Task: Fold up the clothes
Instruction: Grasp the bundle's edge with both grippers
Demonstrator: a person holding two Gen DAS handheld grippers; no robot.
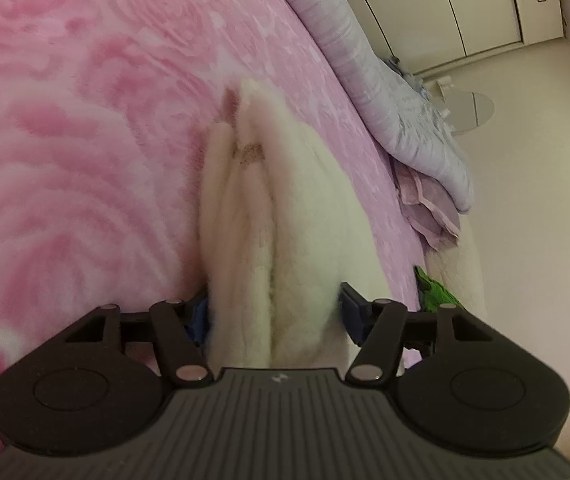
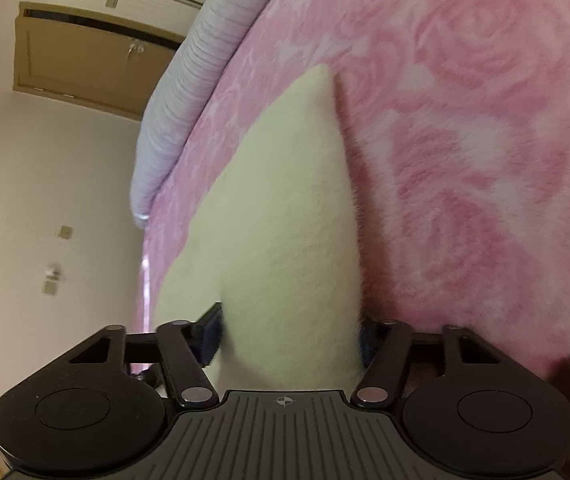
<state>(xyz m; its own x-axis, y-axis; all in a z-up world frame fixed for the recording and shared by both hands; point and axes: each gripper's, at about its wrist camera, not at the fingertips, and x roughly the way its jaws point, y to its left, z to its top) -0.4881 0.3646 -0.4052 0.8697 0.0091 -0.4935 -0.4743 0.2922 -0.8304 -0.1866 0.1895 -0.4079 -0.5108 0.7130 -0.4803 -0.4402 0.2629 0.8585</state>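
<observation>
A bunched fold of the cream-white fluffy fleece garment [image 1: 261, 216] is pinched in the left claw [image 1: 273, 312] above the pink rose-patterned plush bed cover [image 1: 85, 140]. Another part of the same garment [image 2: 285, 220] is clamped in the right claw [image 2: 291, 336]. A pale lilac quilt [image 1: 385, 92] is bunched along the bed's edge.

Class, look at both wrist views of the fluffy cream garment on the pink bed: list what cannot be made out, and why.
- Left wrist view: the left claw tips, buried in the cream garment.
- Right wrist view: the right claw tips, hidden by the same fabric.
- Both views: the kind of garment; its near end is cut off behind the claw bodies.
- Left wrist view: the green item at the bed's edge, blurred and partly hidden.
</observation>
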